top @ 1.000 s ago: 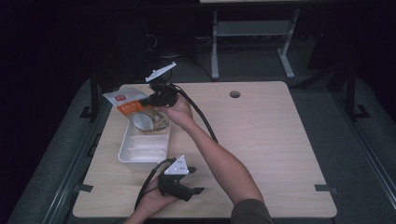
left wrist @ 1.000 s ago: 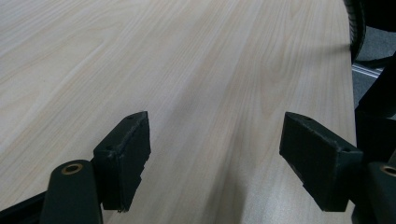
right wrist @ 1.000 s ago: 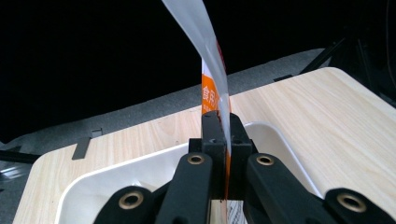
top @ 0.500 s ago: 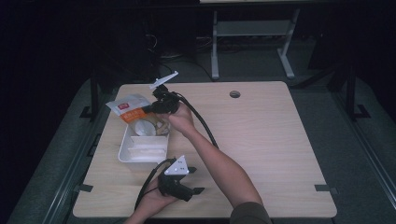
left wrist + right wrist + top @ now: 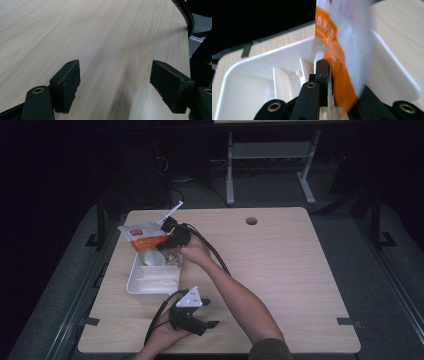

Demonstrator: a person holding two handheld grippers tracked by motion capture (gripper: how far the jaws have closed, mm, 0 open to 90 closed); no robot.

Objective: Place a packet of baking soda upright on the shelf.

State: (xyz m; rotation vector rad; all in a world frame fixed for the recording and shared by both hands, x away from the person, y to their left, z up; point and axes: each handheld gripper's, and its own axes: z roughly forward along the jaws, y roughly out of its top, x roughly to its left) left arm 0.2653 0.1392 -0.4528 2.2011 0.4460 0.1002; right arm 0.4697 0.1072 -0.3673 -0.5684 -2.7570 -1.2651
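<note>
High view: a light wooden table (image 5: 280, 270) is seen from above, with a white divided tray (image 5: 134, 281) set near its left edge. The right gripper (image 5: 167, 242) is held over the far end of that tray, and an orange-and-white pouch (image 5: 142, 236) is carried in it, lying partly above the tray's far rim and partly beyond it. In the right gripper view the pouch (image 5: 342, 57) is shown pinched by a corner between the two black jaws, which stand almost together with the film between them; those jaws have just been opening slightly, yet the pouch is seen clamped. Behind it the tray (image 5: 244, 82) appears with its inner dividers. The left gripper (image 5: 197, 317) is rested low at the table's near edge, well apart from the tray, in the person's left hand (image 5: 162, 340). In the left gripper view its jaws are shown spread wide, with nothing between them but bare table (image 5: 100, 37).
</note>
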